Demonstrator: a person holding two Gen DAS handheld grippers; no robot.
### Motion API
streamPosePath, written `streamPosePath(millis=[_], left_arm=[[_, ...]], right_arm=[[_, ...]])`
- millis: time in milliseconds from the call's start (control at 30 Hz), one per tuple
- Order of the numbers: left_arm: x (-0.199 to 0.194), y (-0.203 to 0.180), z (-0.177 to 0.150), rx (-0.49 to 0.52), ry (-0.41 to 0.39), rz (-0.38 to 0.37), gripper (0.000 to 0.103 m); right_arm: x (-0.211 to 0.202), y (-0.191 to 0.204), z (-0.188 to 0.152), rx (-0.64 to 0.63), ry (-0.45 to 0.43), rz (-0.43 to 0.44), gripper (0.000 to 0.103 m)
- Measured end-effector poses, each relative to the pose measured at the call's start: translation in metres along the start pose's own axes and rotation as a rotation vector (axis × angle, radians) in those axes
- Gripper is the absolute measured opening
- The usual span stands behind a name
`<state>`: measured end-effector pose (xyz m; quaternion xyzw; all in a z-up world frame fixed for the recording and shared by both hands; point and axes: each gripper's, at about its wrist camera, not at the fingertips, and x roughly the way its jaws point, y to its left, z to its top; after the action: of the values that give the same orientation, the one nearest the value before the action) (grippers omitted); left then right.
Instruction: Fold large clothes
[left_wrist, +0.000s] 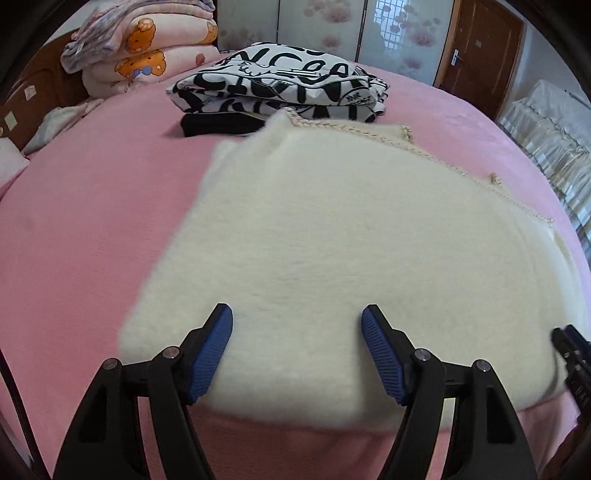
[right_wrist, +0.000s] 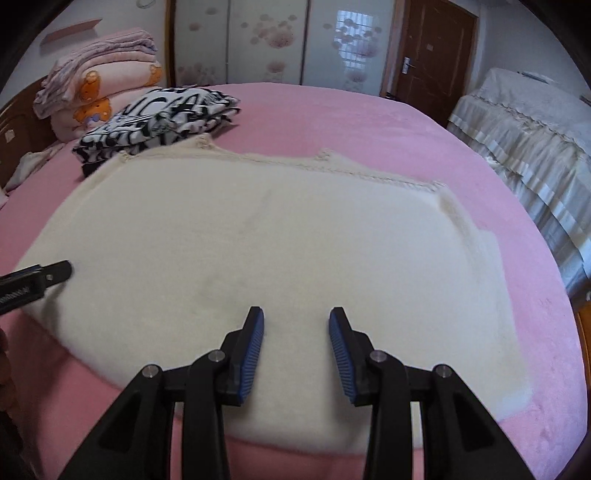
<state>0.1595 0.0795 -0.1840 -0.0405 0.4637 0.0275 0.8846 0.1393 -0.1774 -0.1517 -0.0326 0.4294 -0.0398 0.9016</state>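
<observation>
A fuzzy cream sweater (left_wrist: 332, 251) lies spread flat on the pink bed (left_wrist: 92, 221), its near edge just ahead of both grippers and its braided trim along the far edge, towards twelve o'clock. It looks soft, limp and fairly light, with a plush nap that should give the ribbed pads purchase; it would sag and drape when lifted, so a pinch at the near hem corners, one per gripper, seems the sensible hold. The left gripper (left_wrist: 297, 350) hangs over the near edge with jaws wide apart and nothing between them; the right gripper (right_wrist: 296, 350) stands open more narrowly, also empty. The left wrist view shows the folded black-and-white printed garment (left_wrist: 280, 81) at twelve o'clock, resting on a black item. The right wrist view shows the sweater's right-hand edge, at three o'clock, and a covered piece of furniture (right_wrist: 517, 125) beyond the bed.
</observation>
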Motion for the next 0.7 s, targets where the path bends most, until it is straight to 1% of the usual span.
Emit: streamPosePath(millis=[33,100,133,167,200,233,267,300,367,433,500,567,633,700], left_arm=[[0.0,0.004,0.0,0.008,-0.001,0.014,0.071],[-0.001,0.012,-0.002,0.018,-0.004,0.049,0.071],[-0.002,0.016,-0.004,0.019,-0.004,0.055,0.071],[-0.002,0.022,-0.005,0.017,-0.001,0.04,0.071],[0.0,0.026,-0.004,0.015,0.002,0.031,0.071],[0.0,0.028,-0.005,0.016,0.001,0.029,0.071],[-0.001,0.029,-0.006,0.022,-0.002,0.034,0.071],[-0.001,0.028,-0.007,0.026,-0.004,0.042,0.071],[-0.001,0.027,-0.008,0.028,-0.003,0.056,0.071],[-0.001,0.026,-0.008,0.019,0.0,0.063,0.071],[-0.002,0.026,-0.007,0.013,0.006,0.067,0.071],[-0.001,0.025,-0.007,0.013,0.015,0.07,0.071],[-0.002,0.025,-0.006,0.014,0.024,0.07,0.071],[-0.003,0.026,-0.005,0.011,0.035,0.07,0.071]], right_arm=[[0.0,-0.012,-0.005,0.027,0.012,-0.014,0.039],[0.001,-0.052,-0.015,0.085,0.037,-0.118,0.039],[0.001,-0.071,-0.02,0.11,0.044,-0.156,0.039],[0.0,-0.089,-0.026,0.141,0.051,-0.186,0.039],[-0.003,-0.105,-0.031,0.167,0.055,-0.207,0.039],[-0.005,-0.115,-0.034,0.181,0.055,-0.214,0.035],[-0.008,-0.125,-0.038,0.194,0.056,-0.186,0.028],[-0.01,-0.128,-0.04,0.19,0.059,-0.183,0.027],[-0.012,-0.125,-0.044,0.15,0.062,-0.236,0.028],[-0.013,-0.123,-0.046,0.142,0.064,-0.259,0.03],[-0.011,-0.124,-0.047,0.168,0.068,-0.259,0.031],[-0.01,-0.127,-0.046,0.202,0.074,-0.261,0.038],[-0.009,-0.133,-0.048,0.246,0.089,-0.26,0.043],[-0.011,-0.138,-0.05,0.29,0.096,-0.233,0.043]])
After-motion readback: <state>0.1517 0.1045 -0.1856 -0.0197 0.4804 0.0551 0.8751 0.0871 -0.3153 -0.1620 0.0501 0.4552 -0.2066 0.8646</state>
